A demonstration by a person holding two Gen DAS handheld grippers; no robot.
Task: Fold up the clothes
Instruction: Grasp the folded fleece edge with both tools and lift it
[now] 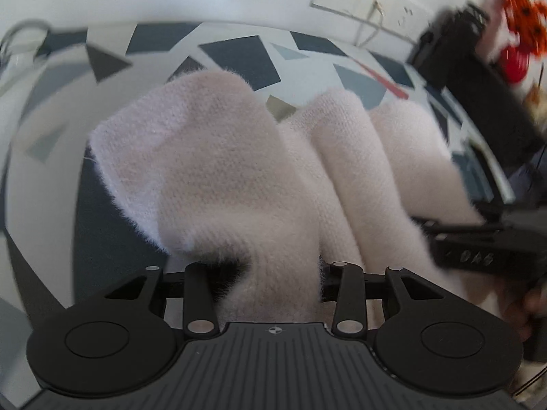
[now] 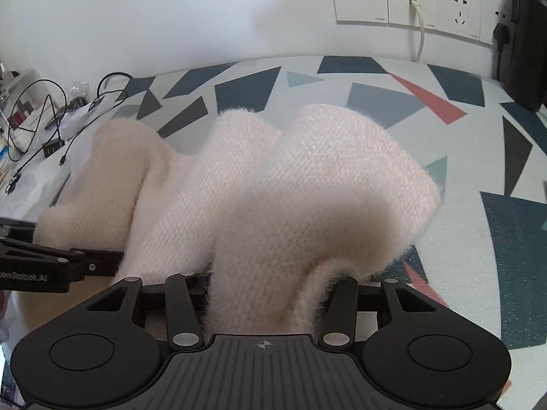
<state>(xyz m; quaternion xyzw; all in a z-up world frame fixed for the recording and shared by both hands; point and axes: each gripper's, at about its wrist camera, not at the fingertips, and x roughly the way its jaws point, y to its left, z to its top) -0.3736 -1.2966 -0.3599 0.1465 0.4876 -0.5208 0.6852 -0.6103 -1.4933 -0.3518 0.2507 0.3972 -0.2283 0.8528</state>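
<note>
A fluffy pale pink knit garment hangs bunched above the patterned table, lifted at two spots. My left gripper is shut on one bunch of it; the cloth hides the fingertips. In the right wrist view the same garment rises in thick folds from my right gripper, which is shut on it too. Each gripper shows in the other's view: the right gripper at the right edge, the left gripper at the lower left, both against the knit.
The table has a white cover with dark blue, grey and red shapes. Cables and small clutter lie at its far left. Wall sockets with a white cord sit behind. A black object stands at the far right.
</note>
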